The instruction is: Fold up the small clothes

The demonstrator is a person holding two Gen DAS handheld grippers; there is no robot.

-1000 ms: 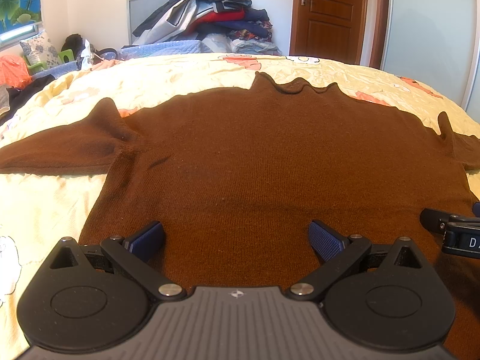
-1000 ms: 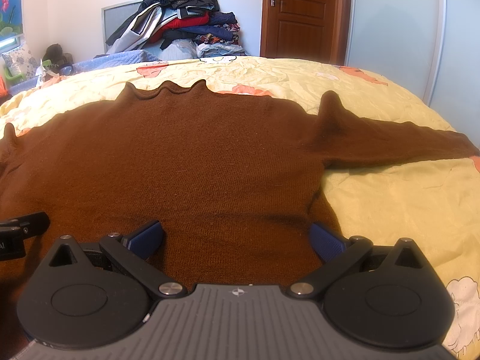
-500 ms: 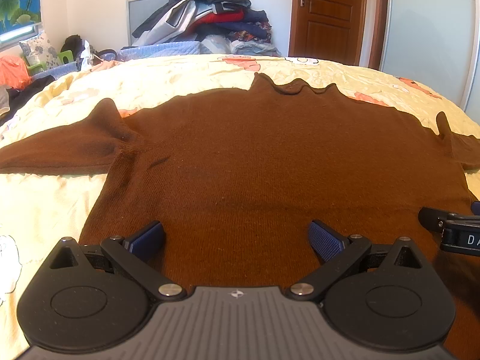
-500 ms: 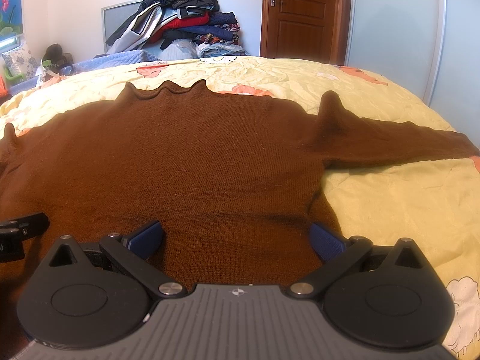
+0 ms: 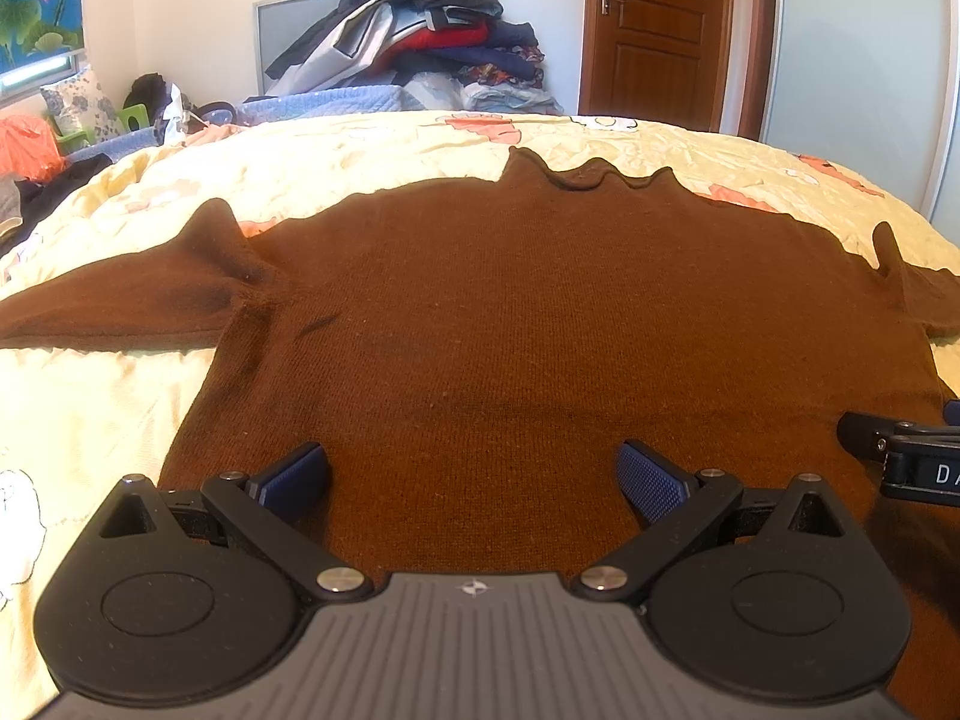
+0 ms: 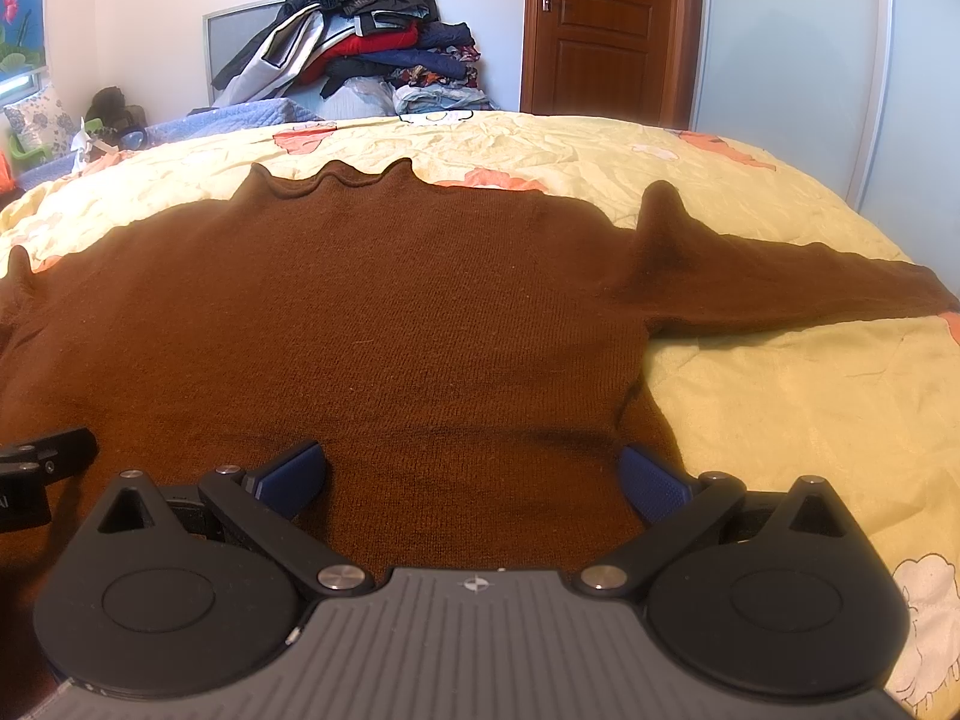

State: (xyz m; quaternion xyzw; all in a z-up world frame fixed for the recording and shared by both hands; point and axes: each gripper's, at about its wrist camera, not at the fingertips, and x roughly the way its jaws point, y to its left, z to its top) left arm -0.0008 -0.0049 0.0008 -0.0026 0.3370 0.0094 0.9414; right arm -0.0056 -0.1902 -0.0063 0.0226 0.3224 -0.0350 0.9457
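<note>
Left gripper: held low over the near hem of the sweater, jaws spread wide, nothing held between the blue pads.
Right gripper: likewise spread wide and empty, set beside its twin over the hem near the garment's right side; its black tip is seen at the right edge of the left view.
Change: next to none is recorded over the last second; both grippers are found where they were, and the cloth has not been disturbed. The fold is judged not yet begun, a pause before the first grasp.
Sweater: a brown knit laid flat, front up, on the bedspread, hem near, collar far, left sleeve stretched out to the left, right sleeve to the right.
Bedspread: yellow, printed, creased, lying under the whole garment.
Containers: none is seen in either view; nothing is held in anything.
Far side: a heap of clothes is piled against the wall, with a wooden door closed to its right.
</note>
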